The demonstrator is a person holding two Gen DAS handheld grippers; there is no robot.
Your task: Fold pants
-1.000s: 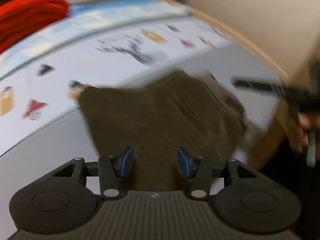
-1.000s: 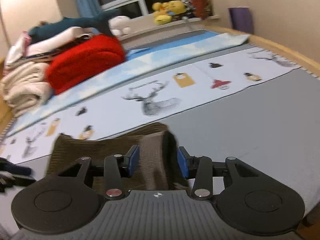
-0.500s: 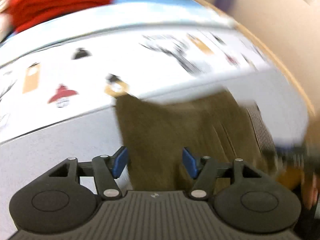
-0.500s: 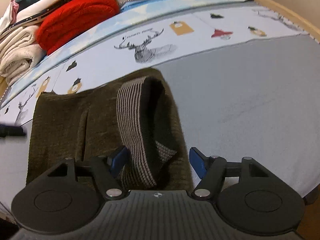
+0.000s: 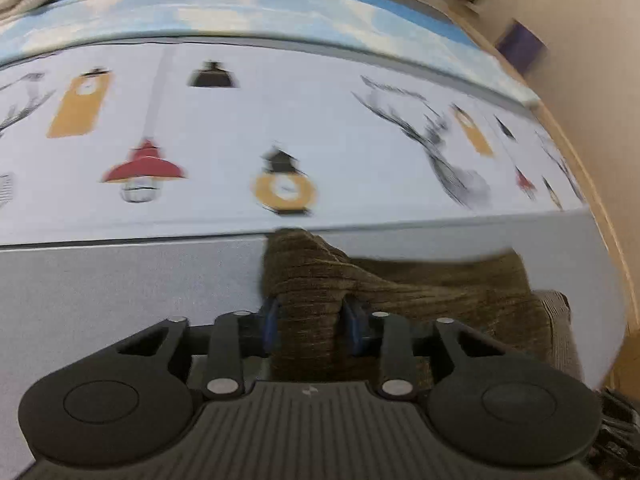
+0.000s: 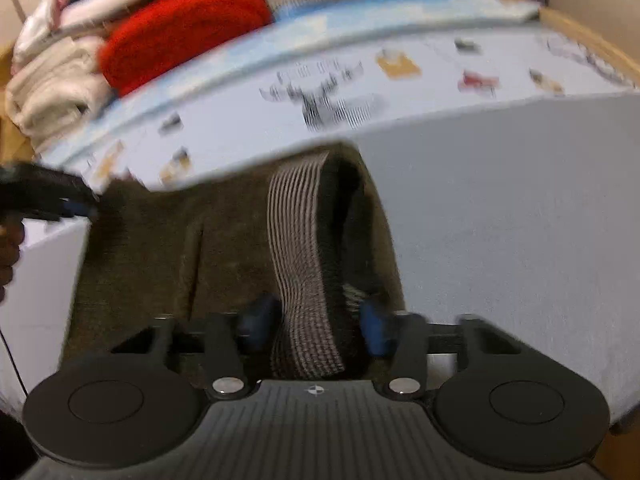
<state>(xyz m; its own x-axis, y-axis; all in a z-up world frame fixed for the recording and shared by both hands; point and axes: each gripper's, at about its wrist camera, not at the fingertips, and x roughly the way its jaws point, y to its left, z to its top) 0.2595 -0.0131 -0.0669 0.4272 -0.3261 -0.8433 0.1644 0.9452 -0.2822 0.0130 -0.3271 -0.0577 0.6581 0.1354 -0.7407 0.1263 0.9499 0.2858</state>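
Note:
The dark olive corduroy pants (image 5: 420,292) lie folded on the grey bed sheet (image 5: 120,280). My left gripper (image 5: 312,322) is shut on a bunched corner of the pants. In the right wrist view the pants (image 6: 160,248) lie flat with their striped grey waistband (image 6: 300,248) turned up. My right gripper (image 6: 318,324) straddles the waistband with its blue pads apart, not pressing the cloth. The left gripper (image 6: 48,200) shows at the pants' far left corner.
A printed sheet with deer and lanterns (image 5: 280,140) and a blue band lies behind the pants. A red blanket (image 6: 180,28) and folded pale laundry (image 6: 52,80) are stacked at the back left. The wooden bed frame (image 5: 592,184) runs along the right.
My left gripper has moved to the pants' left corner and closed on it. My right gripper has narrowed a little around the waistband and shifted; both views are blurred by motion.

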